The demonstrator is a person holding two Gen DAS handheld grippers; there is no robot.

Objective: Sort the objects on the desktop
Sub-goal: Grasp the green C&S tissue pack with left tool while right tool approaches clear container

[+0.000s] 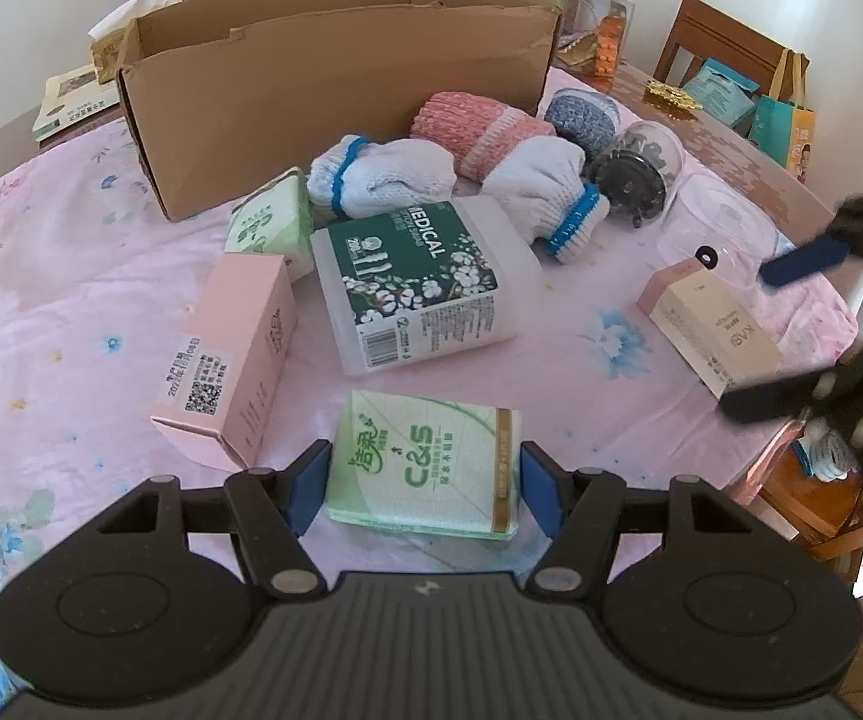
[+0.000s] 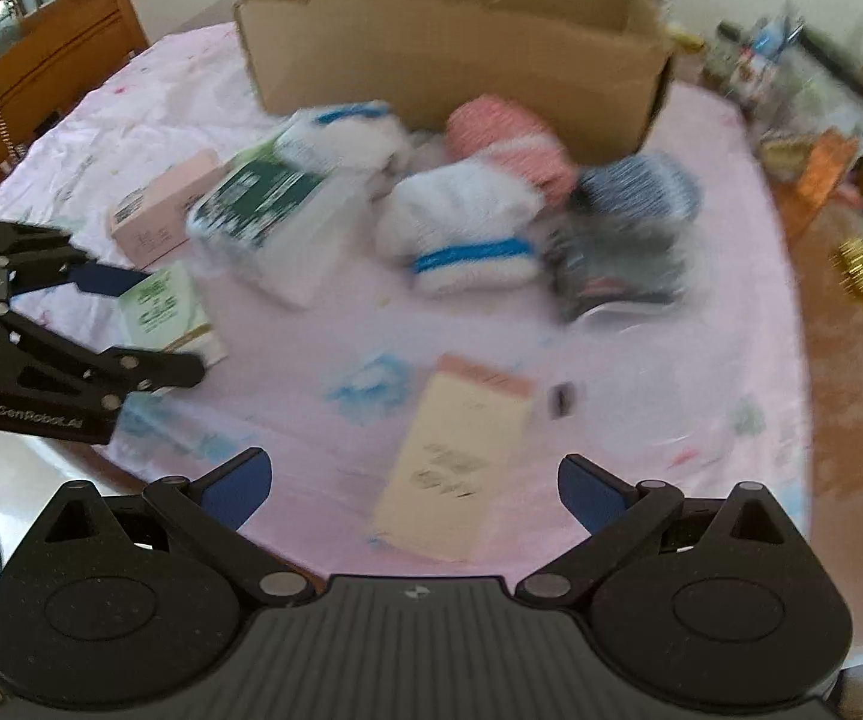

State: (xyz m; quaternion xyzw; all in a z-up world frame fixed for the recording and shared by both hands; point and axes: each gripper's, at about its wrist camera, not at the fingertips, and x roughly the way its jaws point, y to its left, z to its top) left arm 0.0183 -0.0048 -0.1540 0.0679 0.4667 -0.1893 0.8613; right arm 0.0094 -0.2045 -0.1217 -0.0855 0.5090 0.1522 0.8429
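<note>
Pink floral tablecloth (image 1: pixel 101 276) over a round table, open cardboard box (image 1: pixel 335 78) at 12 o'clock; green tissue pack (image 1: pixel 425 468) lying flat at 6 o'clock in the left wrist view, between the blue pads of the left gripper (image 1: pixel 425 489), both pads touching or nearly touching its sides; right gripper (image 2: pixel 413 489) spread wide, holding nothing, above the near end of a cream carton (image 2: pixel 449 456); green medical pack (image 1: pixel 413 282) at centre, rolled gloves (image 1: pixel 383 171) just behind it.

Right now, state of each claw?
Left claw: around the tissue pack, pads at its sides; grip can't be confirmed.
Right claw: open, empty.
</note>
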